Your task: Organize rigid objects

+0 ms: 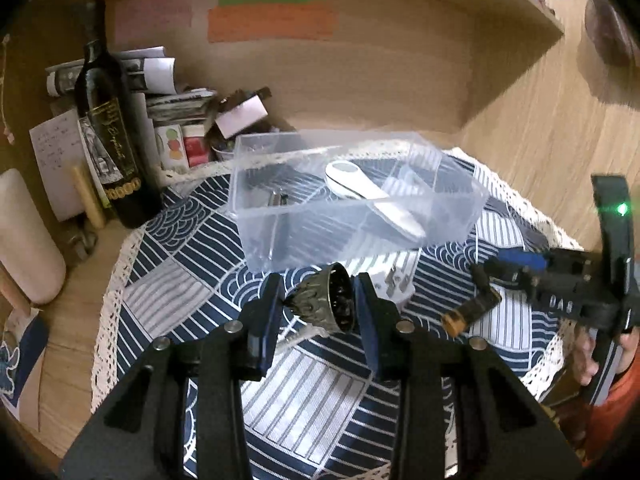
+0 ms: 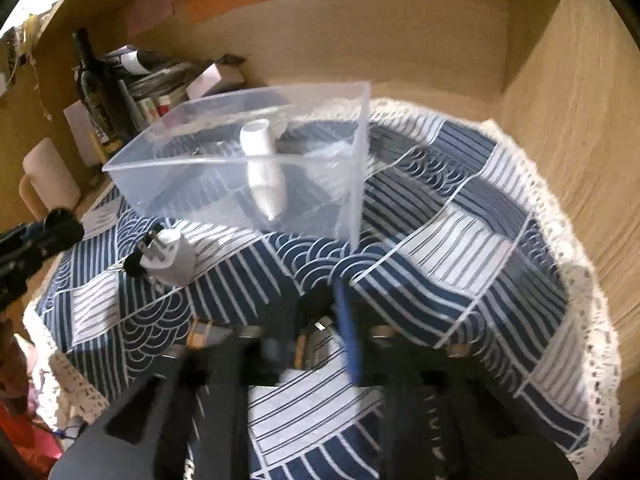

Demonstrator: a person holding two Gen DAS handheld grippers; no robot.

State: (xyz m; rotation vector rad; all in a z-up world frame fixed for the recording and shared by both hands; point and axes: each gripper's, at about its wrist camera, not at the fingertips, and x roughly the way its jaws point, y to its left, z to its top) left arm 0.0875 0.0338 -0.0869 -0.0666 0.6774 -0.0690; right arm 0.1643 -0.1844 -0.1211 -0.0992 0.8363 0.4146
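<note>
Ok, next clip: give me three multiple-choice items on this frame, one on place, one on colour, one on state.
1. Where is the white handheld device?
A. in the clear plastic box
B. on the cloth
C. in a gripper

2. What colour is the patterned tablecloth?
A. red
B. navy and white
C. green

3. The left gripper is:
A. open and empty
B. shut on the ornate dark metal cap
C. out of view

Answers: 1 A, it lies within the walls; 2 B, navy stripes and waves; 3 B, the pads press its two sides.
</note>
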